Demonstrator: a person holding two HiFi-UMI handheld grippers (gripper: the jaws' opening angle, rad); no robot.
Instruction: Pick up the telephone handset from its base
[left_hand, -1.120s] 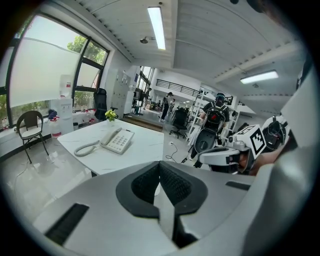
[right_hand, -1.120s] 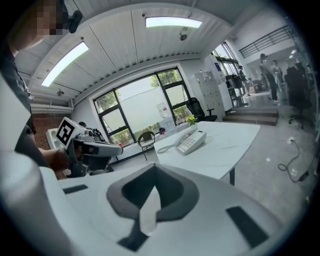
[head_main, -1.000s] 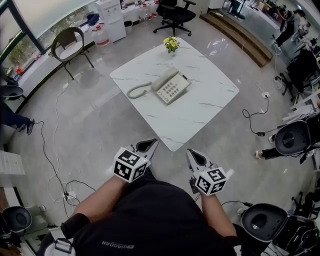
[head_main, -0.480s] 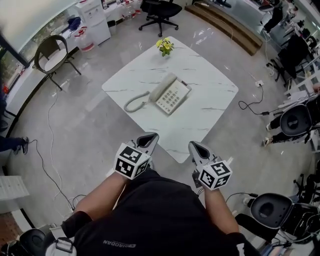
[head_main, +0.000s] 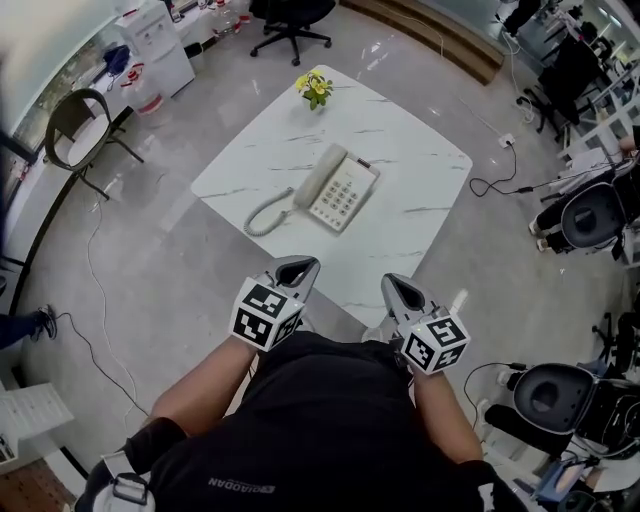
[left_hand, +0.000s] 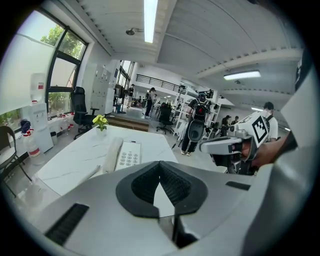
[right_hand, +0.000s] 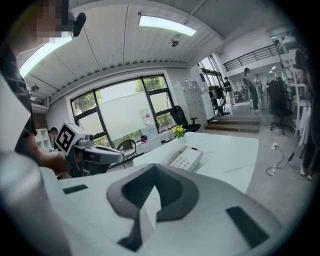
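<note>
A beige telephone (head_main: 340, 190) sits in the middle of the white marble table (head_main: 410, 160). Its handset (head_main: 318, 175) lies in the cradle along the base's left side, and a coiled cord (head_main: 264, 213) trails off to the left. Both grippers hover side by side at the table's near corner, well short of the phone. My left gripper (head_main: 298, 266) is shut and holds nothing. My right gripper (head_main: 397, 285) is also shut and holds nothing. The left gripper view shows the phone (left_hand: 128, 155) ahead beyond the closed jaws (left_hand: 160, 164). In the right gripper view the phone (right_hand: 186, 159) lies past the jaws (right_hand: 155, 167).
A small pot of yellow flowers (head_main: 315, 88) stands at the table's far corner. Around the table are a black office chair (head_main: 290, 15), a metal chair (head_main: 85, 115), a water dispenser (head_main: 155, 45), floor cables (head_main: 500, 170) and black seats (head_main: 590, 215) at right.
The table and phone have drawn nearer in the head view. Both grippers have advanced together to the table's near corner, still shut.
</note>
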